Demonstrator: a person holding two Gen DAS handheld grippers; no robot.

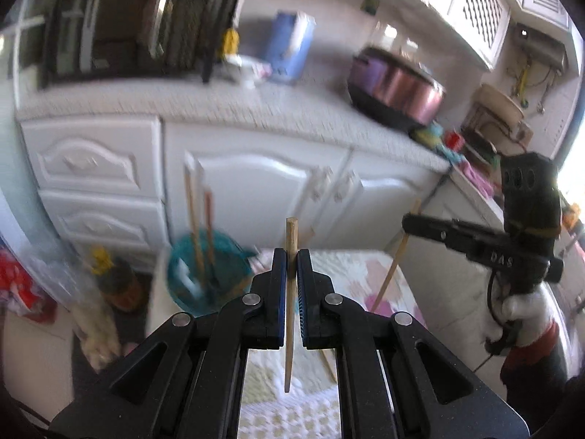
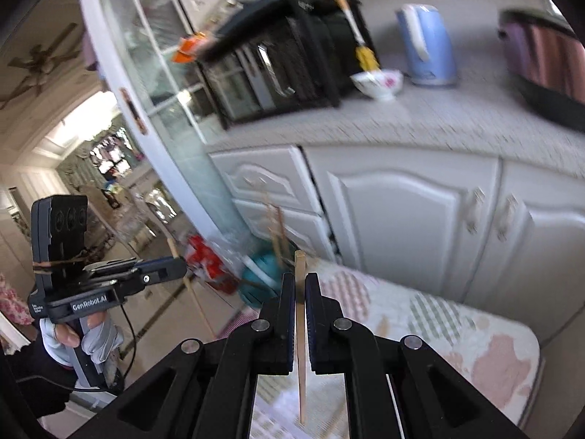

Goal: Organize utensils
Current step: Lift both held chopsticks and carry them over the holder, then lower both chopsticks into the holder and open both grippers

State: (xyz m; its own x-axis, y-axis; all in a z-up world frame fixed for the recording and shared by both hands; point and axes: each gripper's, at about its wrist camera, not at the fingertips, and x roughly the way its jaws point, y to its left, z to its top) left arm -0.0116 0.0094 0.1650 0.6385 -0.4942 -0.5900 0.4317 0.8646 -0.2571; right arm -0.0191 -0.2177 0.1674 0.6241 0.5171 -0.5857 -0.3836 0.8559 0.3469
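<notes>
My left gripper (image 1: 291,252) is shut on a wooden chopstick (image 1: 290,329) that stands nearly upright between the pads, above the cloth-covered table (image 1: 351,270). A teal holder (image 1: 182,259) with several chopsticks in it stands on the table's far left corner, blurred. My right gripper (image 2: 299,276) is shut on a second, paler chopstick (image 2: 302,366), also upright. Each gripper shows in the other's view: the right gripper (image 1: 407,221) with its chopstick (image 1: 393,269), the left gripper (image 2: 181,265) with its chopstick (image 2: 199,303). The teal holder (image 2: 259,269) lies just beyond and to the left of the right gripper's fingertips.
White cabinets (image 1: 256,183) stand behind the table, under a speckled counter (image 2: 438,117). On it are a black oven (image 2: 270,69), a flowered bowl (image 2: 378,82), a blue kettle (image 2: 427,47) and a purple cooker (image 1: 395,84). Bags and a jar (image 1: 117,281) sit on the floor at left.
</notes>
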